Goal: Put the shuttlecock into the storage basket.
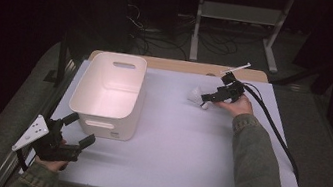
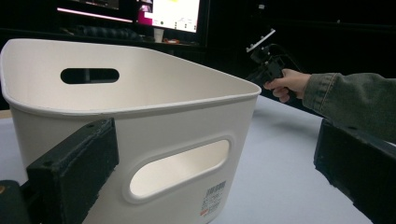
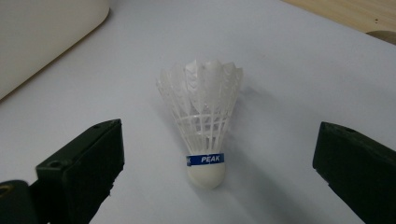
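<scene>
Where the high view looks down on the white bench (image 1: 186, 147), a white plastic bin (image 1: 109, 93) stands at centre left of the frame with its open top up and slot handles in its near and far walls, and nothing can be seen inside it. At lower left, the left gripper (image 1: 81, 130) is held beside the bin's near wall, its fingers spread wide and holding nothing. At upper right, the right gripper (image 1: 202, 99) is held low over the bench, with a small white shuttlecock (image 1: 196, 96) lying at its tips; from this height it is too small to tell whether the fingers touch it. In the left gripper view, the bin (image 2: 140, 121) looms close between the two black fingers (image 2: 74, 172), which stand apart on either side of its near wall; a barcode label sits at the wall's lower right, its print too small to read and its bottom cut off by the frame edge. Farther off, at upper right, the other hand grips its gripper, and bright screens behind are blurred. In the right gripper view, the shuttlecock (image 3: 204, 123) lies on the bench with its cork end toward the camera, between the wide-open fingers (image 3: 81, 170) and clear of both; a blue band above the cork reads "PEAK".
</scene>
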A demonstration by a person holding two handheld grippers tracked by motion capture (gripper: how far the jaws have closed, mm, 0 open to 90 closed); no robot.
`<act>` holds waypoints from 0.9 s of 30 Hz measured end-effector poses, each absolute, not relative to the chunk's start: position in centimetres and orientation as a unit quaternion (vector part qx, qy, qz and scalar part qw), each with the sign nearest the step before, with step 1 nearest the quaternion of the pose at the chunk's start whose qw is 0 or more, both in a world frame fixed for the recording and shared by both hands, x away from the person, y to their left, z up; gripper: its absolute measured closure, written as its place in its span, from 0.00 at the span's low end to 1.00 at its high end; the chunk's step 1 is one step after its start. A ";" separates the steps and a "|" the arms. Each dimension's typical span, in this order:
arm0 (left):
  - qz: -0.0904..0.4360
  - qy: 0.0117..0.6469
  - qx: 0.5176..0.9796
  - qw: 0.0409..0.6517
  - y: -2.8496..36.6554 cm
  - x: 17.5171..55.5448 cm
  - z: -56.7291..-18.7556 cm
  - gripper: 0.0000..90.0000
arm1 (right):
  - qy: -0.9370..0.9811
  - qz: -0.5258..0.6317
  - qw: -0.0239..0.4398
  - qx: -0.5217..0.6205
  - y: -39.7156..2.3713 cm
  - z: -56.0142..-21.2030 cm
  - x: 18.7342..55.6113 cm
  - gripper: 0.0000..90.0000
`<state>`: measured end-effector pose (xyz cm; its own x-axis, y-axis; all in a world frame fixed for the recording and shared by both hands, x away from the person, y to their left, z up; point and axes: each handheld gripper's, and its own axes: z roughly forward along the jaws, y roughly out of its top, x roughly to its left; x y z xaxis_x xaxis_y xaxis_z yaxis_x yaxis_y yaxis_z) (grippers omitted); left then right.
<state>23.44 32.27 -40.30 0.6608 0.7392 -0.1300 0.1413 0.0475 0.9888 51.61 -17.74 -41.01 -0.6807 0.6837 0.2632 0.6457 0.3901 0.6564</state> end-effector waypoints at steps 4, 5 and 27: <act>0.233 0.341 0.649 0.639 32.3 23.4 -40.3 0.00 | 0.835 0.375 0.021 0.402 -17.6 -41.6 51.9 0.02; 0.233 0.341 0.648 0.640 32.3 23.4 -40.3 0.00 | 0.835 0.373 0.020 0.404 -17.6 -41.7 51.9 0.02; 0.231 0.342 0.647 0.641 32.3 23.4 -40.2 0.00 | 0.842 0.364 -0.002 0.398 -16.7 -43.5 52.2 0.35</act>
